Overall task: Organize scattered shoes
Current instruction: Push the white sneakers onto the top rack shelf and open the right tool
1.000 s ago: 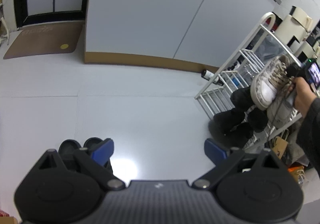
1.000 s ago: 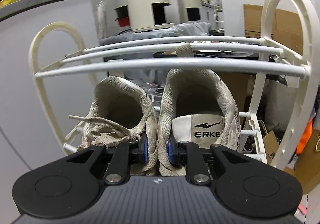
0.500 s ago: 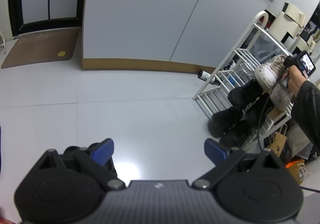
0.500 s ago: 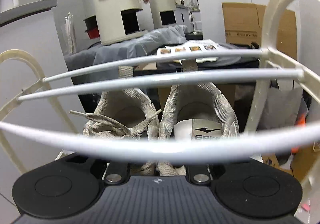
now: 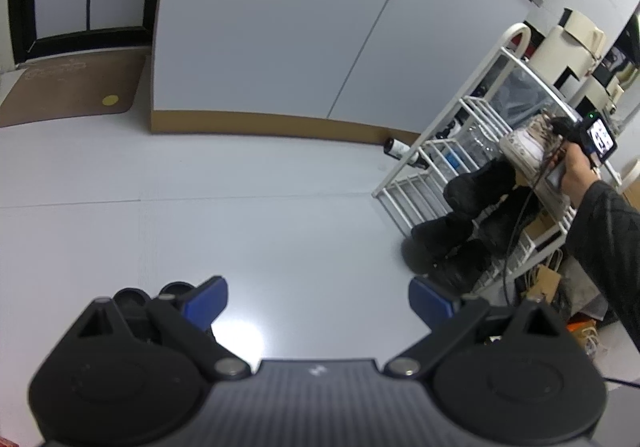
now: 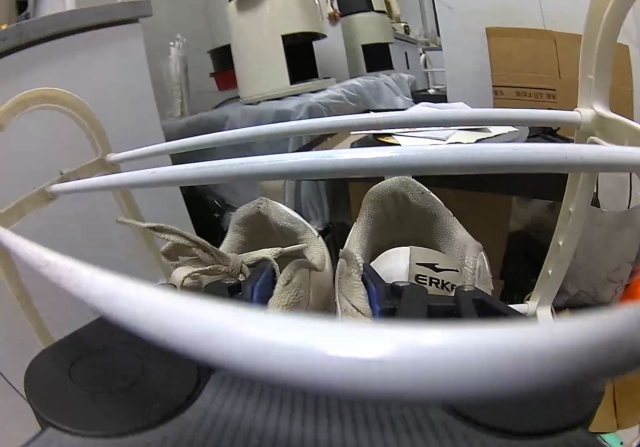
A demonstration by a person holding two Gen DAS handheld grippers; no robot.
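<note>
Sneakers [image 6: 352, 267] on rack [image 6: 320, 163], between opening jaws

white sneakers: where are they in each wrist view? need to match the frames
Left wrist: white sneakers far right, upper shelf of the white shoe rack, at the right tongs.
Right wrist: white sneakers centre, seen heel-on behind the rack's rails, right tongs opening, one blue pad inside each shoe.
Shared landmark: the white shoe rack.

Glossy rack [image 6: 360, 163], rough-cloth sneakers [image 6: 420, 231]
</note>
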